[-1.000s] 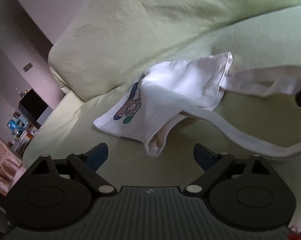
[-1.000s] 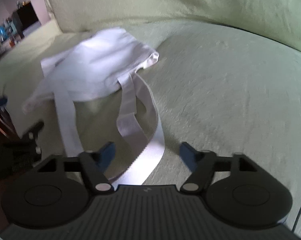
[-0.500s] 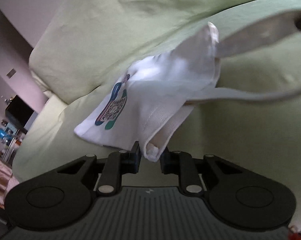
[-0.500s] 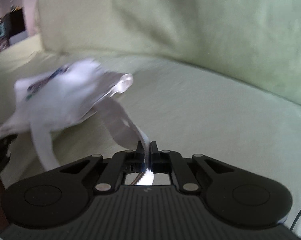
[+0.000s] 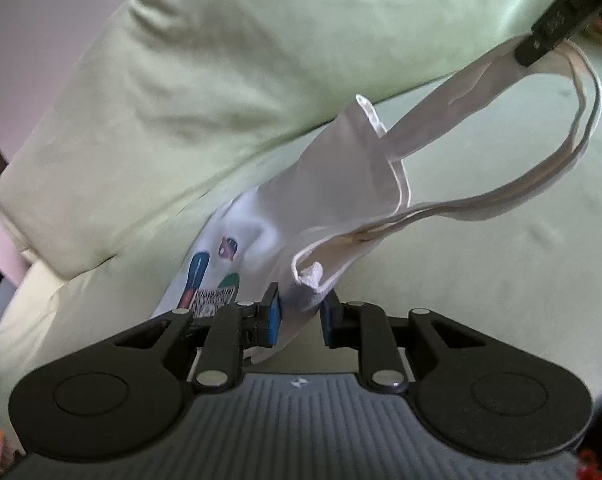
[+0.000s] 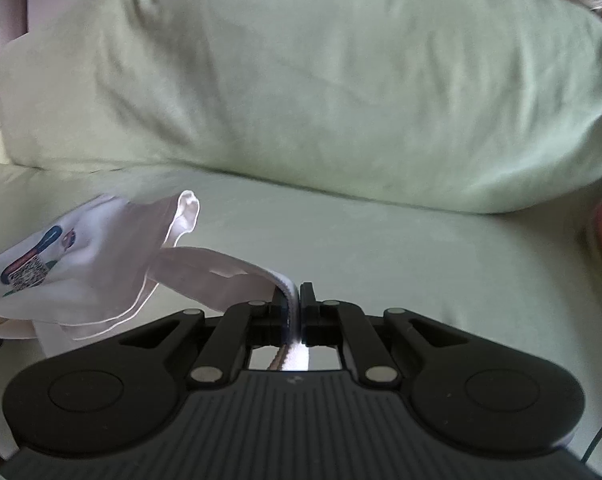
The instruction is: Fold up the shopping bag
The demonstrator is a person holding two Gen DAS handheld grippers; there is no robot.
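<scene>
Left gripper (image 5: 299, 310) pinches bag (image 5: 341, 184) corner; right gripper (image 6: 293, 300) clamps strap (image 6: 221, 270). Bag hangs bunched over sofa (image 6: 421, 248). Thin corner hold may slip.

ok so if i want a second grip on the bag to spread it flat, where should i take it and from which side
Probably the free top corner of the shopping bag, approached from above. It sticks up clear of the sofa seat, with its hem exposed, so jaws could close across the edge. The left gripper already pinches the opposite mouth corner and the right gripper holds the handles.
</scene>
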